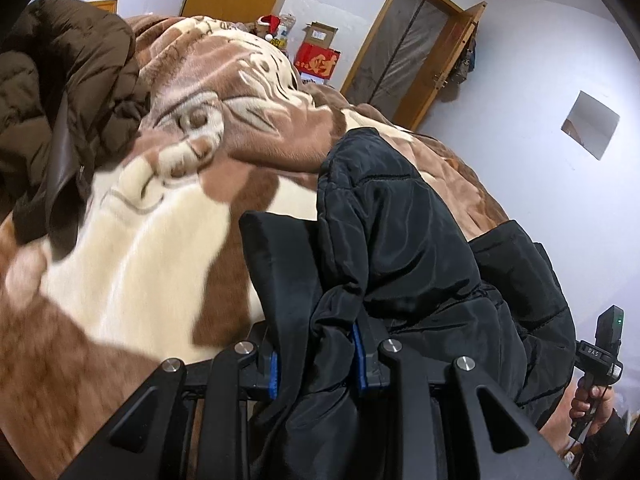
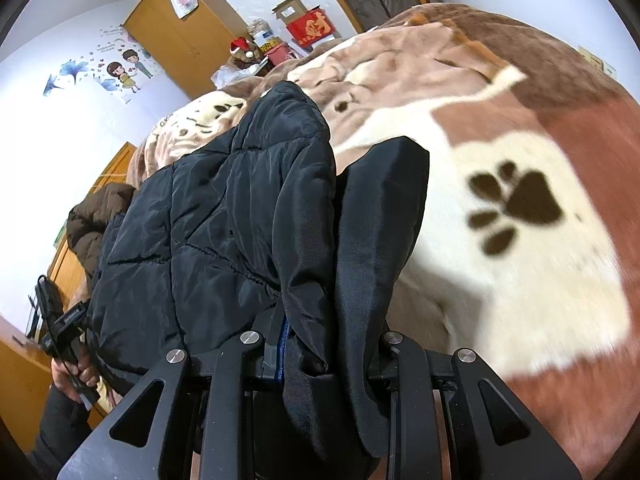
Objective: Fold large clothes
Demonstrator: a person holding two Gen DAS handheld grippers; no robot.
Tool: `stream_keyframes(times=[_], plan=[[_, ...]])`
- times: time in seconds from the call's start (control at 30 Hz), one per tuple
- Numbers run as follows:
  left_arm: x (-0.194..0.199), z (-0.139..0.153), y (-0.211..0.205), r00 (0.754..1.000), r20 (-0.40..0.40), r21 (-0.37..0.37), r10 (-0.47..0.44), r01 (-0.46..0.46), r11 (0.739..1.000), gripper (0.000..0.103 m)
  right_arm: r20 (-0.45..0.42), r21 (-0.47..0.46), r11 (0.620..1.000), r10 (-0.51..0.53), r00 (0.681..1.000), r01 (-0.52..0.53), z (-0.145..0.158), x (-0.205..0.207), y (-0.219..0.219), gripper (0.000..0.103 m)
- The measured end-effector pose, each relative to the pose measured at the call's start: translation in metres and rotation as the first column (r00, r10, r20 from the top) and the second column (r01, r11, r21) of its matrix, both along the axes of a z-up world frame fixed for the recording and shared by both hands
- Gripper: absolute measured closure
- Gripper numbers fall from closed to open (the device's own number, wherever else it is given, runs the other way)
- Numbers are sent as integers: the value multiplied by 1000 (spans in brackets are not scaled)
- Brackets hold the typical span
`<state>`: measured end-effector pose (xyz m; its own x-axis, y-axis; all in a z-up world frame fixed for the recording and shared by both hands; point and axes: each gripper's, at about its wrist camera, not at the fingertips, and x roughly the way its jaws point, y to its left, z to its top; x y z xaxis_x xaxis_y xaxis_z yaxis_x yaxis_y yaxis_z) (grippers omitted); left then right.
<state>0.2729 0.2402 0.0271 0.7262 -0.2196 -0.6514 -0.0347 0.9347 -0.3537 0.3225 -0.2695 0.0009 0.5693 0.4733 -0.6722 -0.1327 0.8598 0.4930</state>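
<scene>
Left gripper (image 1: pixel 316 280) clamped on black jacket (image 1: pixel 404 248), fabric bunched between its fingers. Right gripper (image 2: pixel 340 240) likewise clenched on jacket edge, both raised over the blanket (image 2: pixel 520 280); brown coat (image 1: pixel 60 92) lies nearby.

Black quilted jacket (image 1: pixel 400 240) hangs bunched and lifted above the bed.

glossy quilted jacket (image 1: pixel 404 240), plush blanket (image 1: pixel 132 248)
</scene>
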Motion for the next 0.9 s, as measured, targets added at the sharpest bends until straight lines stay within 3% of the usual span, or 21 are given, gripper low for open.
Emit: stream_keyframes(times=[0.27,0.57,0.7,0.73,0.8,0.9], plan=[[73,-9,21,1000,26,12,7,-7,1000,75,19,11,1000,-6,1000,6,-10,73,20,77],[111,-95,34,992,-103,18,71,-69,997,71,-84,-40,999,-29,996,26,-73,108,21,71],[108,-120,38,985,-142,21,98,-96,995,61,-95,-71,997,-17,995,10,-81,108,22,63],[108,-121,40,983,-147,18,112,-111,994,53,-96,-78,997,-18,995,10,-82,107,22,59],[107,-122,44,978,-161,8,132,-132,991,47,-102,-85,996,-30,994,21,-81,108,20,54],[103,-115,45,976,-170,32,136,-132,991,45,-109,-97,995,-38,993,27,-77,107,17,50]])
